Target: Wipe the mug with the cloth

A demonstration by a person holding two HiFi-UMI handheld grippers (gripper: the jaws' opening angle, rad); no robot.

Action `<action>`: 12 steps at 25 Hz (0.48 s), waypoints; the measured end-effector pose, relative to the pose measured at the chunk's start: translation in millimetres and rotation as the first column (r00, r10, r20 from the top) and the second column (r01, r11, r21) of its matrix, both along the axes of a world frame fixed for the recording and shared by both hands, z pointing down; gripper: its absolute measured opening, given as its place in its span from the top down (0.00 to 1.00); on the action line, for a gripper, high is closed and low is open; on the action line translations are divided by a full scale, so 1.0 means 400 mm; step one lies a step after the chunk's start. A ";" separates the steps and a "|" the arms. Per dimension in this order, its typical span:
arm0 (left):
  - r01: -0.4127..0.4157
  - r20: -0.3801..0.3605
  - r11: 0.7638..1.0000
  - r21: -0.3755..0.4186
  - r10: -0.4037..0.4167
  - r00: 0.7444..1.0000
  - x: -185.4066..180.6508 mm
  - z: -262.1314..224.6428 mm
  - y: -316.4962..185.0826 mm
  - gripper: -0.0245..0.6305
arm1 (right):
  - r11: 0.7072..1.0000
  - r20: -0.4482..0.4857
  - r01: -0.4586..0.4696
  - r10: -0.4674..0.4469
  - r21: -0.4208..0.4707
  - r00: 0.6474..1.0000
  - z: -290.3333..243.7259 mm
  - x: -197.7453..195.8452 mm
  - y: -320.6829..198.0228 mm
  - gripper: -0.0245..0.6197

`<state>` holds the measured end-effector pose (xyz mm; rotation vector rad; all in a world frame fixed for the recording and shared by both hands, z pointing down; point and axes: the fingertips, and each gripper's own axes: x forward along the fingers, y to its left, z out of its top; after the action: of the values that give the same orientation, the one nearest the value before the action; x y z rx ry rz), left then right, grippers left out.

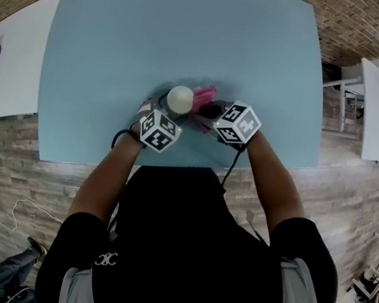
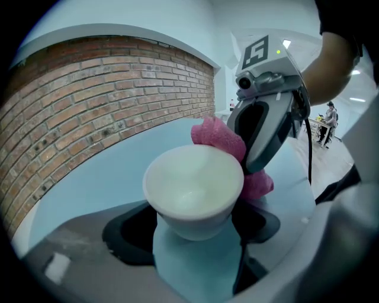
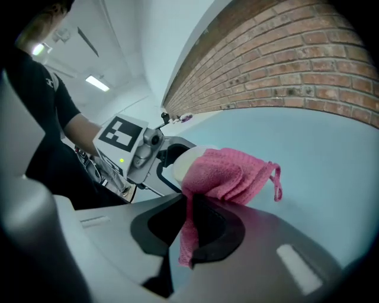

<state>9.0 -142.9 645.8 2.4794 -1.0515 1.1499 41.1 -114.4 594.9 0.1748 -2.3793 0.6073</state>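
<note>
Clamps the white mug (image 2: pixel 194 192) low on its body between the wide-spread jaws of the left gripper (image 2: pixel 192 237), near the middle of the head view, over the near part of the blue table (image 1: pixel 160 27). Cannot say whether the base rests on the top or hangs just above it. Presses the pink cloth (image 3: pixel 228 171), pinched tight in the right gripper (image 3: pixel 189 228), against the mug's right flank, up by the rim; lets one loose tail hang down between those jaws.

Reads as mid-wipe, with the outer wall being rubbed. Calls next for sweeping the cloth round the wall and over the rim, or rolling the mug against it, with a firm left-hand clamp so nothing slips.

Leaves the two grippers almost touching beside the mug, so little slack there for a wide stroke. Offers broad bare tabletop toward the top, left and right of the head view. Puts the table's near edge just below the grippers, well worth steering clear of.
</note>
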 end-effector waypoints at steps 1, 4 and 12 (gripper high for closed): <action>0.004 -0.003 1.000 -0.004 -0.004 1.000 0.000 0.000 0.001 0.33 | 1.000 -0.008 -0.013 0.013 -0.008 1.000 0.013 0.001 -0.001 0.90; 0.006 -0.012 1.000 -0.008 -0.006 1.000 0.000 0.000 0.001 0.33 | 0.997 -0.025 -0.063 0.062 -0.033 0.998 0.054 -0.001 0.002 0.90; 0.038 -0.057 0.999 -0.017 -0.039 0.998 0.003 0.004 -0.003 0.33 | 0.998 0.035 -0.068 0.068 -0.011 0.997 0.009 -0.012 0.028 0.90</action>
<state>10.0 -144.1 647.4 2.4537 -1.0660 1.0649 36.2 -103.3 598.6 0.2433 -2.4124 0.6590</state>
